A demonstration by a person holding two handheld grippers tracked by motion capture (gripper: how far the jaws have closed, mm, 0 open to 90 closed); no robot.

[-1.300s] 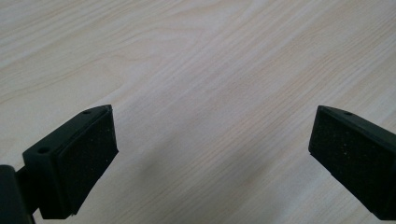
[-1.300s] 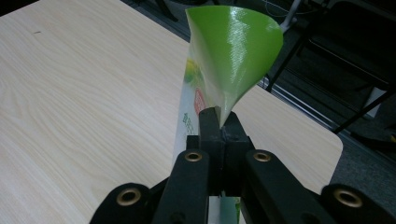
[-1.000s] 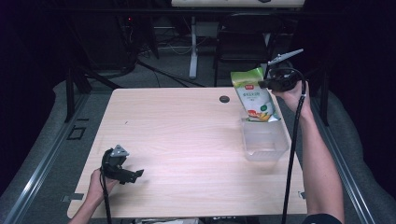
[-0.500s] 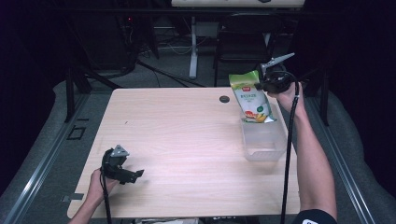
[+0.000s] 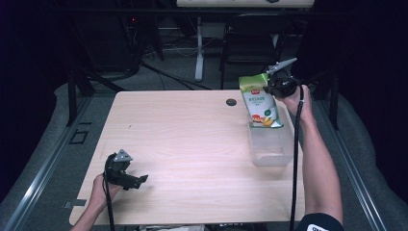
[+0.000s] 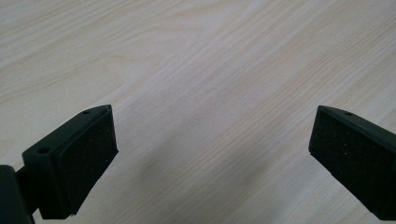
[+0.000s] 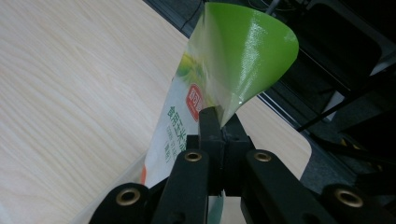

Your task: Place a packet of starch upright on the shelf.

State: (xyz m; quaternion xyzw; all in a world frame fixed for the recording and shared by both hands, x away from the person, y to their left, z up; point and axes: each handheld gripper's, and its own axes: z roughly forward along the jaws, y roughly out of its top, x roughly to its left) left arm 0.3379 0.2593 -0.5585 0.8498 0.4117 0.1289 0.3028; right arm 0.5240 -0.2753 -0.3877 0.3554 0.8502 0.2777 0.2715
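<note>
Item: green snack bag [image 5: 260, 101], at 2 o'clock on the worktop [image 5: 192, 144], lower end inside the clear bin [image 5: 272, 144].

Right tool [image 5: 279, 86]: clamped on its top edge.

Left tool [image 5: 126, 174]: jaws apart, idle at 7 o'clock.

Step, as judged: lowering into bin. Next: sink further, release.

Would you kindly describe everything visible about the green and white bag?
The bag is a glossy plastic pouch, green at the top, white below with green print, a red logo and an orange-yellow picture near the bottom. It hangs roughly upright, slightly tilted, its lower end at the far end of the clear container. The right gripper pinches its upper edge, which curls into a cone.
</note>
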